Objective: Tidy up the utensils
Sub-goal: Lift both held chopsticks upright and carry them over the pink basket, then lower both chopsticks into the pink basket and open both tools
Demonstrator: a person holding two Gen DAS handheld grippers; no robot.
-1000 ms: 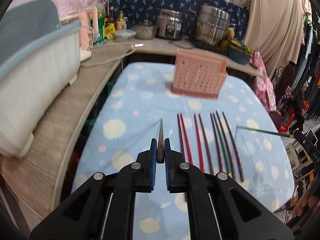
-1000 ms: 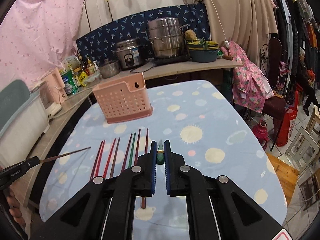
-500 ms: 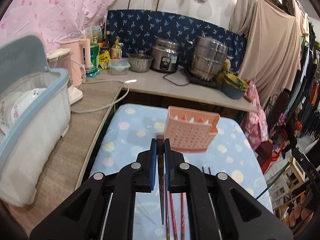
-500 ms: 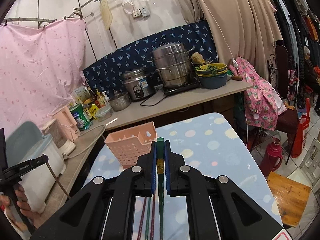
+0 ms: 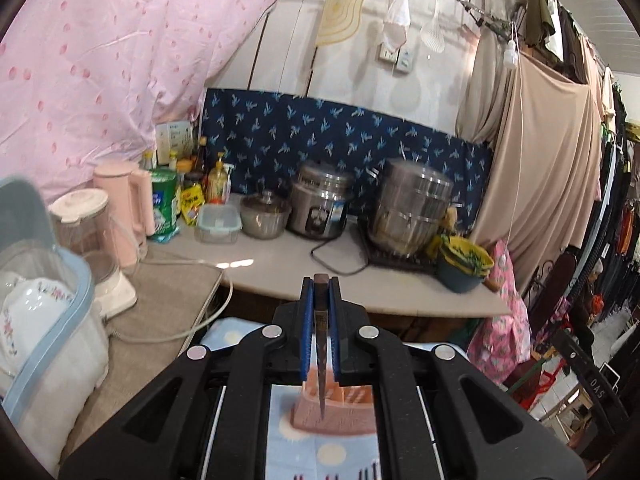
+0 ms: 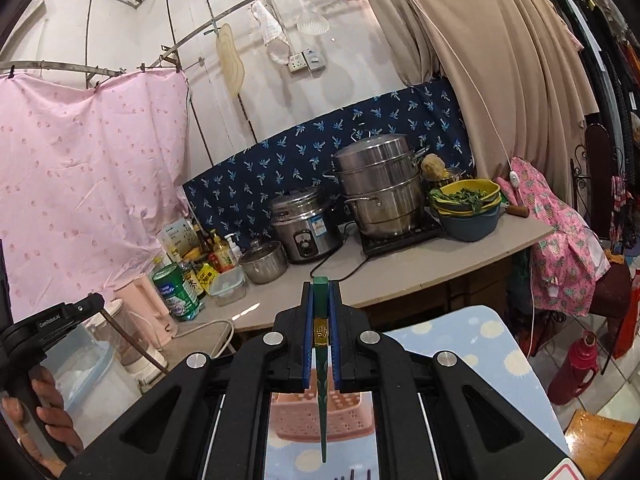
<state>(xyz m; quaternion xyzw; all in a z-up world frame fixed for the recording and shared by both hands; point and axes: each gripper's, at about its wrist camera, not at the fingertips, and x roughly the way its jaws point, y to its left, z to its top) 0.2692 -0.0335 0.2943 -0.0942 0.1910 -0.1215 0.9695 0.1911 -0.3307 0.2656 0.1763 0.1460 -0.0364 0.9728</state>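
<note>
Hanging tip-down: slim dark brown tapered chopstick point(image 5: 321, 354), clamped near its blunt top in left gripper point(image 5: 321, 320); glossy green chopstick with gold band point(image 6: 321, 364), pinched likewise in right gripper point(image 6: 321, 320). Long axes near vertical, points over pink perforated plastic holder point(image 6: 296, 416) on blue spotted tablecloth point(image 6: 480, 344).

A rice cooker point(image 6: 305, 227) sits on the counter point(image 6: 400, 270). Just right of it stands a stacked steamer pot point(image 6: 378, 190); just left, a small lidded pot point(image 6: 264, 261). Farther left are bottles point(image 6: 218, 250), a green can point(image 6: 174, 290) and a pink kettle point(image 5: 128, 204).
</note>
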